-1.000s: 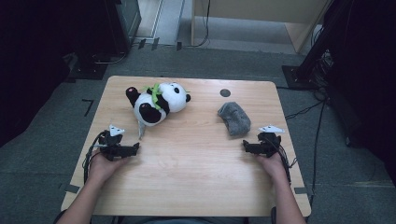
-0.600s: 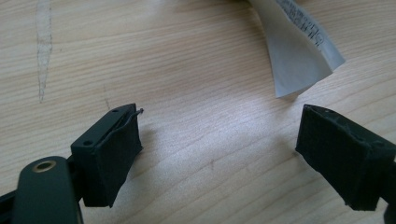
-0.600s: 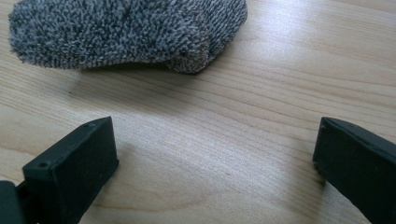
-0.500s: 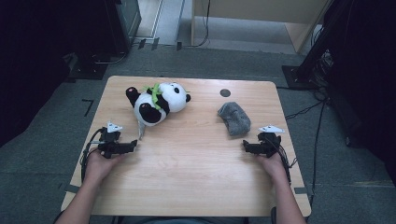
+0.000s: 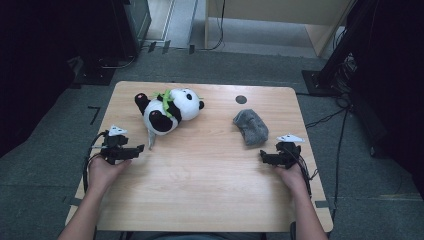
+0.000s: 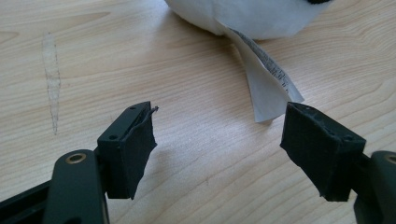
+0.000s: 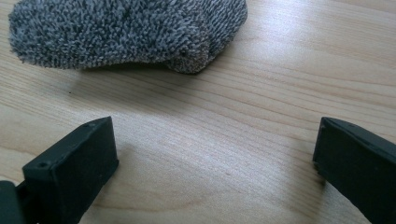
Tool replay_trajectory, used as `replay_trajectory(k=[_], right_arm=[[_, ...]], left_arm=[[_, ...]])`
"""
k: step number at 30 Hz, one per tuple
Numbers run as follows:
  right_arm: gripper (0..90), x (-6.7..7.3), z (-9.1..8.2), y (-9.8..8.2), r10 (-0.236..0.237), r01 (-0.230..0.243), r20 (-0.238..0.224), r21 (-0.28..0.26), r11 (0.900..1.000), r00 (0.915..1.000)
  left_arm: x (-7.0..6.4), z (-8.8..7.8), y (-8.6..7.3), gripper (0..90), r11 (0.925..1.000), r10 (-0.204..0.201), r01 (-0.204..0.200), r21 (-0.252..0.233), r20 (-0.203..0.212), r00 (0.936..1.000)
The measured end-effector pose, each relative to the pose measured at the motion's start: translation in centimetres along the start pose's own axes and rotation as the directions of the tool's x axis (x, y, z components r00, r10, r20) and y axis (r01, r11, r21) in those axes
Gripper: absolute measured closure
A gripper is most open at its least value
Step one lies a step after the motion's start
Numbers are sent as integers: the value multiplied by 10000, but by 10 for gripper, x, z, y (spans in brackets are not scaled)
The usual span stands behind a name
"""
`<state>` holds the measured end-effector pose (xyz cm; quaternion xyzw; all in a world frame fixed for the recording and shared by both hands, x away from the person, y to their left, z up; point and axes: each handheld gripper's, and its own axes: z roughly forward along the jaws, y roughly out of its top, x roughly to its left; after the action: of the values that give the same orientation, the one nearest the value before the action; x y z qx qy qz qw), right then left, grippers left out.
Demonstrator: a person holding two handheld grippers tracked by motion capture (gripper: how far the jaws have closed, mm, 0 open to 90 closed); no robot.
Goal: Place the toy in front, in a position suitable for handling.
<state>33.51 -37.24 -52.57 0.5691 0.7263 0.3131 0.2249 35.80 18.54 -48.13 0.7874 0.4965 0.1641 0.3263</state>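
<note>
A black-and-white panda plush (image 5: pixel 170 107) with a green sprig lies on its side at the table's far left. Its white label (image 6: pixel 266 88) trails onto the wood toward my left gripper (image 5: pixel 137 148). That gripper (image 6: pixel 219 135) stands open just short of the label; its jaws have just been closing, with bare wood between them. A grey fuzzy cloth (image 5: pixel 251 126) lies at the right. My right gripper (image 5: pixel 262 157) rests a little in front of it, open, with nothing between its jaws (image 7: pixel 215 154). The cloth (image 7: pixel 126 32) sits beyond the jaw tips.
The wooden table (image 5: pixel 200 200) has rounded corners and a small dark round mark (image 5: pixel 241 99) near its far edge. Dark stands and cables (image 5: pixel 345 85) surround it on the grey floor. A faint scuff (image 6: pixel 52 79) marks the wood left of my left gripper.
My left hand has lifted slightly and its jaws have narrowed. The right hand, panda and cloth have not moved.
</note>
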Motion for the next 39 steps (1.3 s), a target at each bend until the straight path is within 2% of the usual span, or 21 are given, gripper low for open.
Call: replay_trajectory(k=[3, 5, 6, 8, 10, 12, 14, 16, 23, 28, 31, 32, 34, 39], right_arm=[[0, 0, 0, 0, -1, 1, 6, -1, 10000, 10000], [0, 0, 0, 0, 3, -3, 10, 2, 10000, 10000], [0, 0, 0, 0, 6, -6, 10, 1, 10000, 10000], [0, 0, 0, 0, 6, -6, 13, -1, 10000, 10000], [0, 0, 0, 0, 8, -8, 20, 2, 10000, 10000], [0, 0, 0, 0, 1, -1, 22, 0, 10000, 10000], [0, 0, 0, 0, -2, 2, 20, -1, 10000, 10000], [0, 0, 0, 0, -3, 3, 18, -1, 10000, 10000], [0, 0, 0, 0, 21, -21, 19, 3, 10000, 10000], [0, 0, 0, 0, -8, 8, 23, -5, 10000, 10000], [0, 0, 0, 0, -19, 19, 25, 1, 10000, 10000], [0, 0, 0, 0, -23, 23, 26, 1, 10000, 10000], [0, 0, 0, 0, -27, 27, 24, 4, 10000, 10000], [0, 0, 0, 0, 12, -12, 22, 25, 10000, 10000]], left_arm=[[-1, -2, 4, 262, 9998, 176, -176, 6, -147, 9997], [-5, -5, 11, 279, 9990, 435, -433, 116, -158, 9989], [-5, -5, 11, 314, 9990, 435, -433, 116, -158, 9989], [-6, -7, 16, 313, 9995, 313, -314, 64, 137, 9994], [-5, -8, 19, 299, 9997, 223, -224, 130, 76, 9997], [-5, -8, 21, 305, 9995, 290, -292, 134, 109, 9995], [-6, -10, 25, 301, 9988, 451, -450, 180, -82, 9989], [-5, -12, 29, 302, 9990, 388, -388, 230, -2, 9992], [-10, -25, 51, 314, 9976, 680, -681, -119, -50, 9977], [-10, -31, 62, 314, 9976, 609, -610, -314, -38, 9981], [-11, -32, 68, 315, 9974, 692, -695, -193, -145, 9975], [-11, -35, 75, 315, 9969, 753, -757, -234, -170, 9970], [-11, -36, 77, 313, 9964, 802, -807, -278, -183, 9966], [-13, -42, 97, 306, 9941, 975, -983, -455, -196, 9950]])
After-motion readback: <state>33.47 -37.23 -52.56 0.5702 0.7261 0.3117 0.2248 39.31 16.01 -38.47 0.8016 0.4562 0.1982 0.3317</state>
